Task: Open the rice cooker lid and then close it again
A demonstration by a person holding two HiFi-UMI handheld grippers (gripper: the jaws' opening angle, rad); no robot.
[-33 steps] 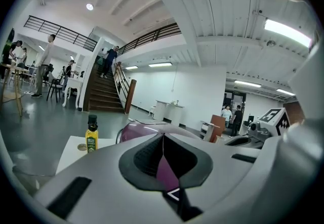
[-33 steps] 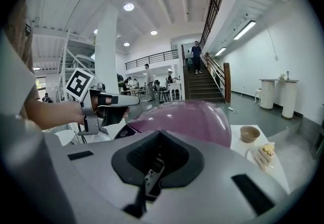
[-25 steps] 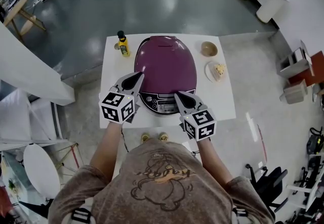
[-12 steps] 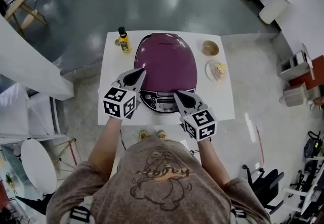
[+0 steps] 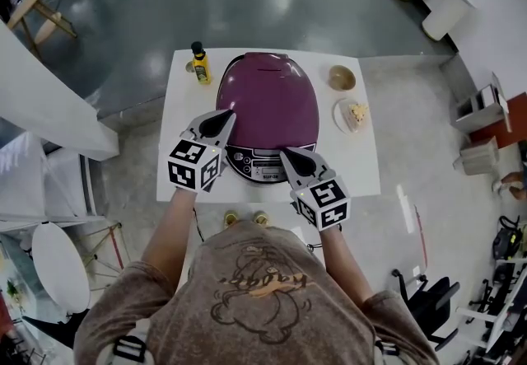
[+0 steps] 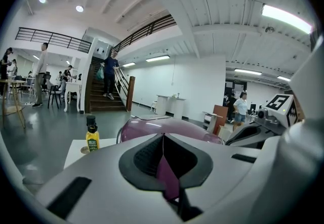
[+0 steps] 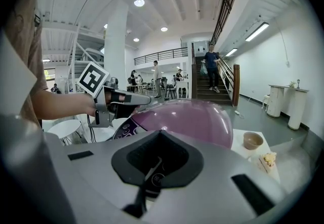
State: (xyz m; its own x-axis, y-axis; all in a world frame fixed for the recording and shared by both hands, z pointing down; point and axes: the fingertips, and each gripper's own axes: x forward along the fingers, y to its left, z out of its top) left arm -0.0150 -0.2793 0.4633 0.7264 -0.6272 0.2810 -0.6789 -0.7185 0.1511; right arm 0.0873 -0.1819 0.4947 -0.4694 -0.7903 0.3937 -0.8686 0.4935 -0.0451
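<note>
The rice cooker (image 5: 268,104) stands in the middle of the white table (image 5: 362,174), its purple lid (image 5: 265,91) down. It is oval from above. Its long axis runs from the table's near edge to the far edge, and the control panel (image 5: 259,164) faces the near edge, towards the person.

The left gripper (image 5: 226,115) has its jaws pressed together with nothing between them, its tip at the cooker's near left flank. The right gripper (image 5: 285,155) also has its jaws together and holds nothing, its tip over the right end of the panel. No view settles whether either tip touches the cooker.

A yellow bottle (image 5: 199,64) stands at the far left corner. A bowl (image 5: 342,77) sits towards the far right corner, and a plate (image 5: 338,120) with a piece of cake (image 5: 356,114) lies along the right edge.

The marker cubes and forearms hide part of the near edge. In both gripper views the gripper's own body blocks the cooker's lower half, so only the lid's dome shows. The print on the panel is too small to read.
</note>
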